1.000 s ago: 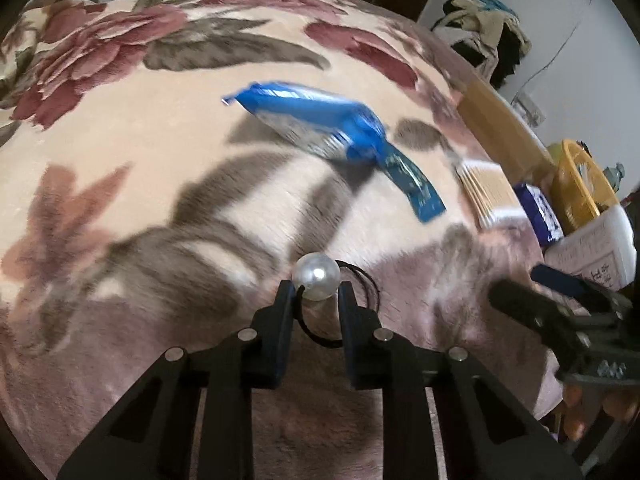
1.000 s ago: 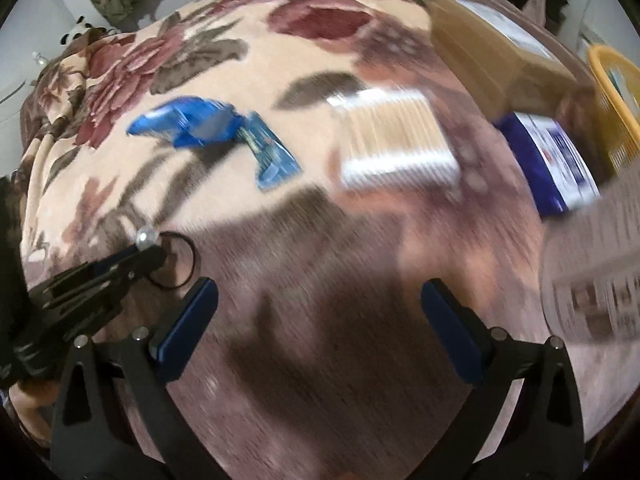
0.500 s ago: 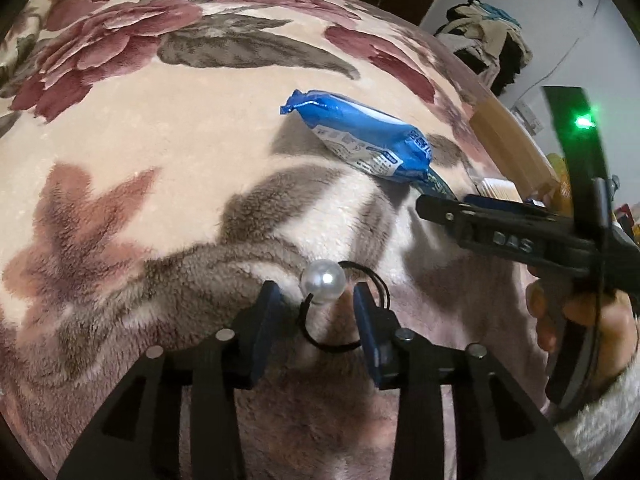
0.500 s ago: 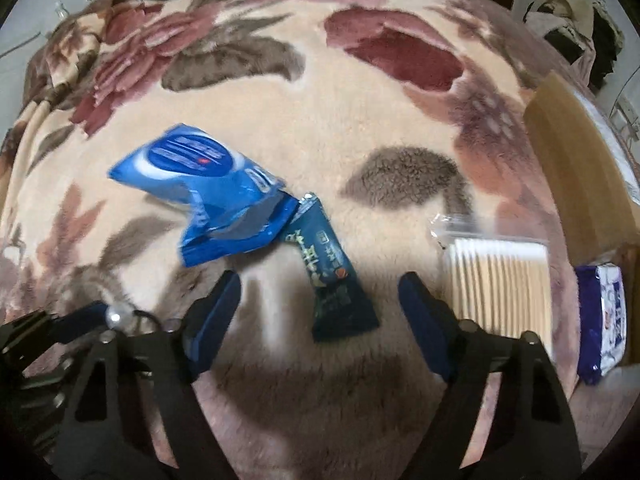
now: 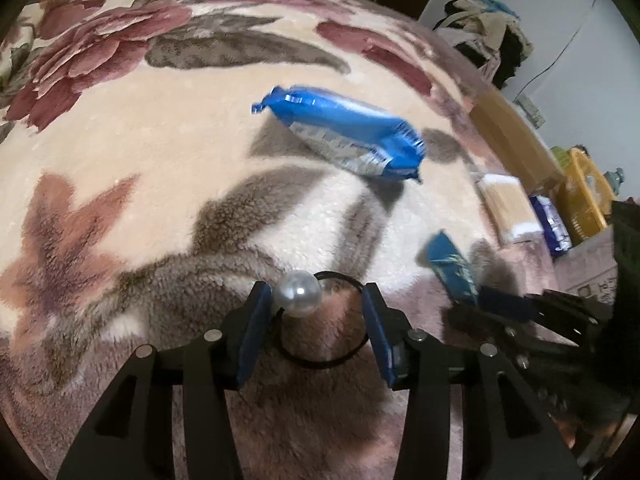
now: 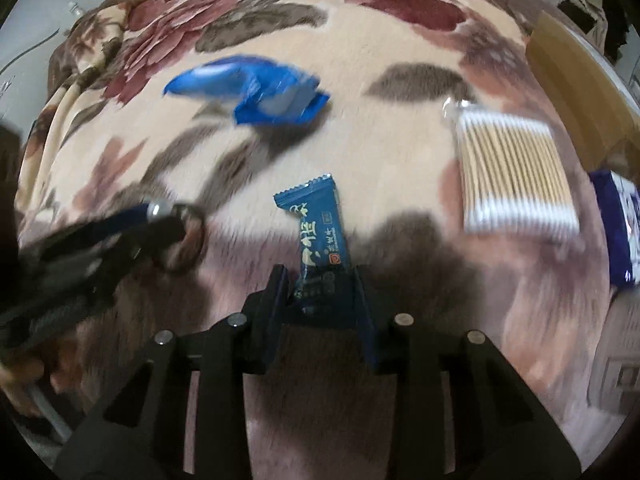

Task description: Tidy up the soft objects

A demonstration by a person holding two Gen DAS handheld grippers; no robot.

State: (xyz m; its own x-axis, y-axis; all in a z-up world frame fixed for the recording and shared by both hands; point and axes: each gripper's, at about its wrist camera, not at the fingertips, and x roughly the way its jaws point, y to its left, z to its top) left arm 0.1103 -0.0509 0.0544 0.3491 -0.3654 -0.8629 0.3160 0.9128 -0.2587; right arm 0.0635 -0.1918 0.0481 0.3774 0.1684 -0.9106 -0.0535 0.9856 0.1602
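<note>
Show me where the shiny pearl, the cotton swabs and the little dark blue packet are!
pearl (image 5: 297, 293), left wrist view, middle of the bead.
cotton swabs (image 6: 514, 168), right wrist view, middle of the sticks.
little dark blue packet (image 6: 318, 236), right wrist view, printed middle.

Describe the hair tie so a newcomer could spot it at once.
On the floral blanket, look at the near edge, between the open left tongs. The hair tie is a thin black loop lying flat on the pile. Unlike the blue packets nearby, it carries one shiny white pearl bead.
</note>
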